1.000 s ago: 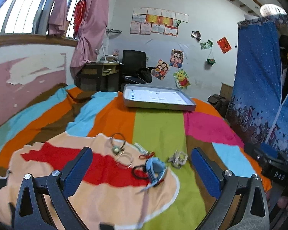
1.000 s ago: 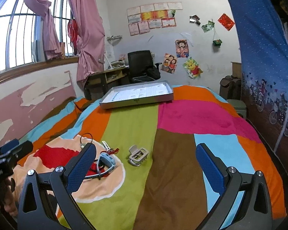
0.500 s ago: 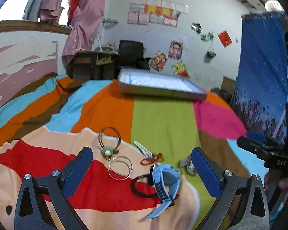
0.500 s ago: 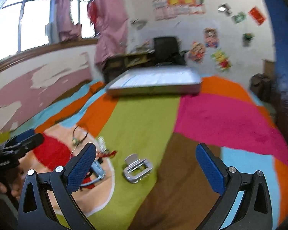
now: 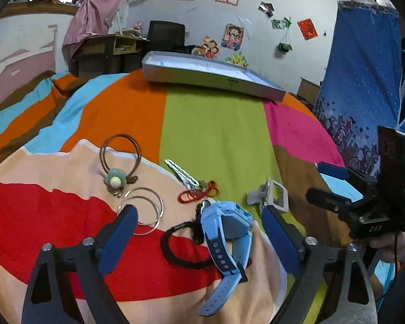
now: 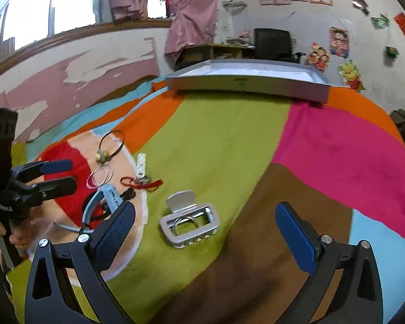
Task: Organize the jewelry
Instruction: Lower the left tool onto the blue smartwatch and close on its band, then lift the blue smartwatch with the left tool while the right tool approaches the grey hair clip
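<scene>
Left gripper [image 5: 198,228] closing around blue watch [image 5: 225,232], pads not touching

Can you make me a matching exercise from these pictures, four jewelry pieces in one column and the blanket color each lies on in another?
Things:
1. light blue plastic wristwatch
2. silver rectangular hair claw clip
3. pair of thin silver bangles
4. brown hair tie with pale green flower

Places on the striped blanket:
A. green stripe
B. peach patch, farthest of the four
C. red and peach, nearest the left tongs
D. straddling the peach and red edge, beside the flower

Pairs: 1-C, 2-A, 3-D, 4-B
</scene>
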